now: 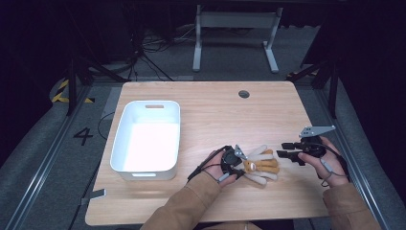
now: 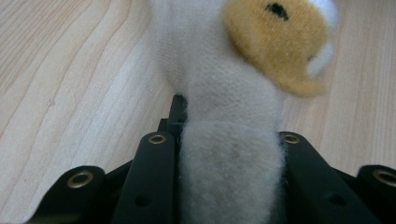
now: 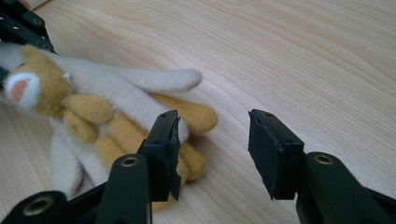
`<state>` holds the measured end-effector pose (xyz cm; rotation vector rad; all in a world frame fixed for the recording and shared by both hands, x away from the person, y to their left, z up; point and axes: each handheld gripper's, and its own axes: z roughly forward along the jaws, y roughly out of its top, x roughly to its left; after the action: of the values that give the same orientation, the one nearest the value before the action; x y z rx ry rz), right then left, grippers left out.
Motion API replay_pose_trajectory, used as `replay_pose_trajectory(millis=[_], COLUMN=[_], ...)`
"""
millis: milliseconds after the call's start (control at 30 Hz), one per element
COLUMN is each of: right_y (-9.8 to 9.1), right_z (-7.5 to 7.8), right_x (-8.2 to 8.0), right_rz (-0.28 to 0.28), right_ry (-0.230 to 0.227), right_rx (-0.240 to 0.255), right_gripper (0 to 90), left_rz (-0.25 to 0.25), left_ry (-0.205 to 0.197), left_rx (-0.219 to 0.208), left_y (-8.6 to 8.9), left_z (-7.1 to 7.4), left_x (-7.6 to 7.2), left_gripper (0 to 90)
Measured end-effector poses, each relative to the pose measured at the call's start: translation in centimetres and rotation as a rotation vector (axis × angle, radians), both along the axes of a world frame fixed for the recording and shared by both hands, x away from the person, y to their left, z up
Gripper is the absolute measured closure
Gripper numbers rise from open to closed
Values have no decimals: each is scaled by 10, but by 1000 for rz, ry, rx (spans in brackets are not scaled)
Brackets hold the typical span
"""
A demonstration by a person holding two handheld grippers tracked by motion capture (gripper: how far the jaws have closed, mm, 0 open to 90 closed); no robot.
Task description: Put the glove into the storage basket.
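We have the soft toy (image 1: 260, 166) gripped but not yet lifted: the left gripper (image 1: 241, 165) is clamped on one of its pale limbs, and the toy lies on the near part of the table (image 1: 215, 115), right of the white bin (image 1: 146, 139). We judge that carrying it to the bin is what remains. The right gripper (image 3: 215, 154) hangs just right of it, jaws apart and empty. The toy's long axis runs left to right, head toward the left gripper, legs to the right

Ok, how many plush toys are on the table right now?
1. The plush toy lies on the table near the front edge, right of the white bin, clamped in the left hand-held gripper. The bin looks empty.
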<state>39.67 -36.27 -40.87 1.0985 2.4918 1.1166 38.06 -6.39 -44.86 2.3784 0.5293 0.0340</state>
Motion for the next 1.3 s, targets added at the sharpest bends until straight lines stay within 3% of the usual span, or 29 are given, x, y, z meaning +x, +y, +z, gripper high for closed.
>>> replay_pose_trajectory(millis=[267, 867, 1300], right_y=[0, -2, -1], right_z=[1, 2, 0], right_x=[4, 25, 31], right_rz=[-8, -10, -16], right_ry=[10, 16, 34], right_rx=[8, 21, 23], right_gripper=[556, 569, 566], left_rz=[40, 90, 170], left_ry=[21, 46, 68], left_rx=[-8, 20, 23], left_y=[9, 23, 41], left_z=[14, 46, 74], left_x=[-2, -2, 2], left_gripper=[716, 716, 716])
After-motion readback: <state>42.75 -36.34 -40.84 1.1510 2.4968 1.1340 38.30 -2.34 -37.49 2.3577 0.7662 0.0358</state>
